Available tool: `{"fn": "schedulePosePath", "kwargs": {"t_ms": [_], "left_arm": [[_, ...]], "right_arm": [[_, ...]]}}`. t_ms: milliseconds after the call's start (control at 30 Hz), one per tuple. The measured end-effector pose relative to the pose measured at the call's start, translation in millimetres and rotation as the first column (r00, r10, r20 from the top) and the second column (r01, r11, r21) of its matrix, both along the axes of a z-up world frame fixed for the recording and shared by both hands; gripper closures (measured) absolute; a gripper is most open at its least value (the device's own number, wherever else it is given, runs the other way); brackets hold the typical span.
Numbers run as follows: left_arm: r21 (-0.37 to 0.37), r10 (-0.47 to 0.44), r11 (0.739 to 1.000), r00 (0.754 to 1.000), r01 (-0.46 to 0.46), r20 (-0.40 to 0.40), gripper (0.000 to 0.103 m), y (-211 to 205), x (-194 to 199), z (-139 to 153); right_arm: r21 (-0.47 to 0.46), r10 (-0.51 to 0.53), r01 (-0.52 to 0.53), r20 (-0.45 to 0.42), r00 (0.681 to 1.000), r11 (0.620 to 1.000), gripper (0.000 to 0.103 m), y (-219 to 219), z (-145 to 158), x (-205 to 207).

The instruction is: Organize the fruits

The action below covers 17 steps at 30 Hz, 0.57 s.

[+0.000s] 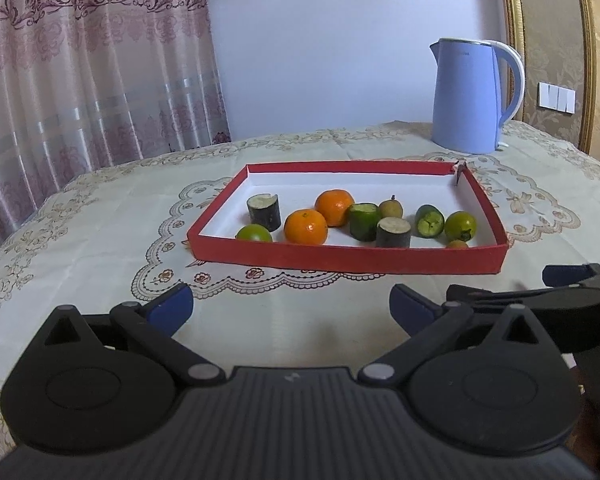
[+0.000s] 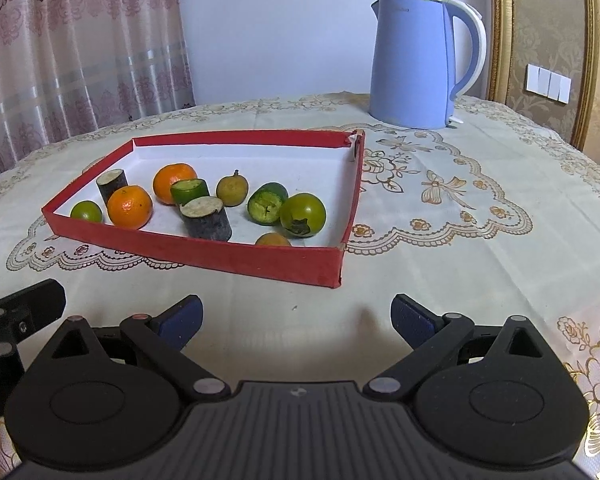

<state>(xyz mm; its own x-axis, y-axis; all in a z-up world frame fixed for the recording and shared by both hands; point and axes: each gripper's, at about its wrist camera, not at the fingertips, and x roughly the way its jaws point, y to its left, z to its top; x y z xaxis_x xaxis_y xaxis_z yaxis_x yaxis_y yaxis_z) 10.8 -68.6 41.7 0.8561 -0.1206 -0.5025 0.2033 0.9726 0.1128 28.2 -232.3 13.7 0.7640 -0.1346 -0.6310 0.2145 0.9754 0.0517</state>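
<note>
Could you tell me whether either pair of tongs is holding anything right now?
Nothing is held: the left tongs and right tongs are both open over the tablecloth.

- plain pale wall (image 1: 320,40) behind table
- pink floral lace curtain (image 1: 92,60) at left, daylight coming through
- table under cream embroidered tablecloth (image 2: 440,200)
- gold-framed patterned panel (image 2: 548,32) at right, white switch plate (image 2: 548,83) on it
- blue electric kettle (image 1: 466,96) at table's far side
</note>
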Motion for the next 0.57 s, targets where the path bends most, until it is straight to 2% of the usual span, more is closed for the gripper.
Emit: {"fn": "schedulePosePath", "kwargs": {"t_ms": [267, 567], "left_arm": [[-0.01, -0.011, 1.0, 1.0, 0.012, 0.012, 0.0, -0.9, -1.1, -0.5], [-0.029, -0.013, 0.999, 1.0, 0.013, -0.014, 0.0, 1.9, 3.4, -4.9]], "right_arm": [[-0.007, -0.002, 0.002, -0.004, 1.0, 1.0, 0.002, 0.0, -1.3, 1.8], [-0.023, 0.004, -0.004, -0.001, 1.0, 1.0, 0.002, 3.3, -1.8, 1.6]]}}
